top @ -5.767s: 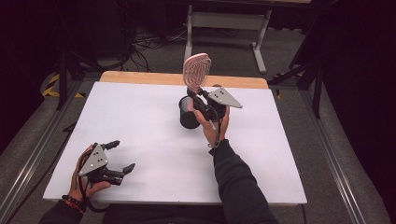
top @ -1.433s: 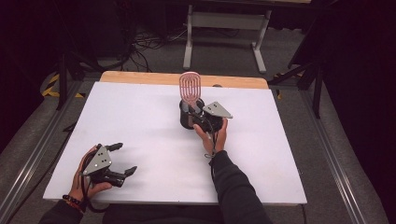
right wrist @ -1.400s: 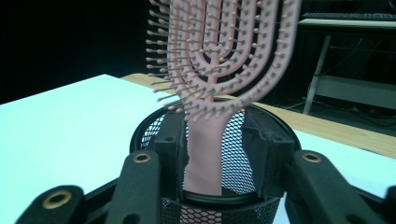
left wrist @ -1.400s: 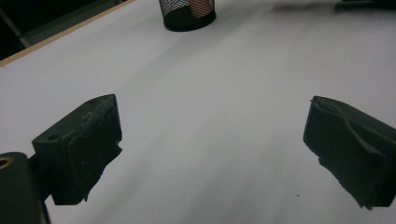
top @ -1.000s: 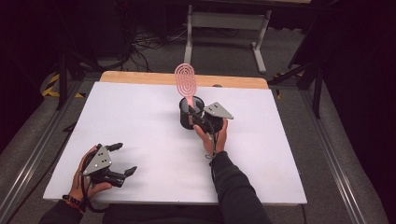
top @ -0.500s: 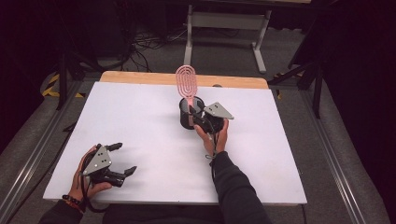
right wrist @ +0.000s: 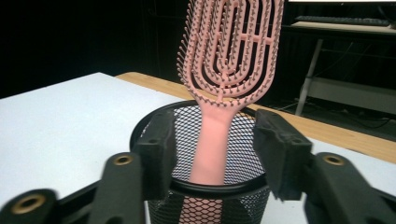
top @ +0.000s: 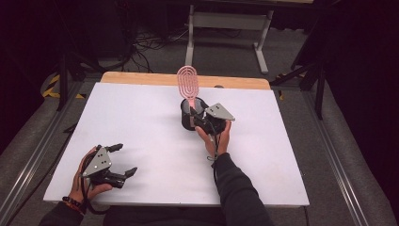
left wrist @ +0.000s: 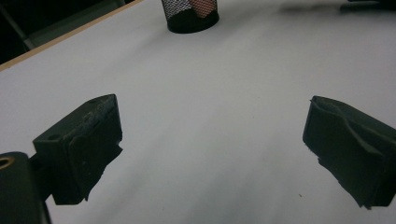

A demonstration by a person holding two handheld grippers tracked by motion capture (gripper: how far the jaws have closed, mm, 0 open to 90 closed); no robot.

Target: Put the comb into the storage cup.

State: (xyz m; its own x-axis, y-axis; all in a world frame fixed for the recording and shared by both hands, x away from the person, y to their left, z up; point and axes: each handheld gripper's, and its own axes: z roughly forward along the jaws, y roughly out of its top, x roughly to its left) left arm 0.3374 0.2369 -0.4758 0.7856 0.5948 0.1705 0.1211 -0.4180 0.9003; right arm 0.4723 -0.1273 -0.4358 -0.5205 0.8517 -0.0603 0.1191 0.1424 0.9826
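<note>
Right gripper view: the right gripper (right wrist: 215,149) had just been opening, its two black pads (right wrist: 161,144) standing either side of the pink hairbrush (right wrist: 229,56) handle with a gap on each side, gripping nothing. The brush stood handle-down in the black mesh cup (right wrist: 210,200), its bristled head rising above the rim. High view: the cup (top: 192,113) sat toward the far middle of the white table (top: 141,122), the right gripper (top: 203,123) at its near side. The left gripper (top: 123,160) rested near the front left edge, jaws spread wide over bare table, well apart from the cup.
</note>
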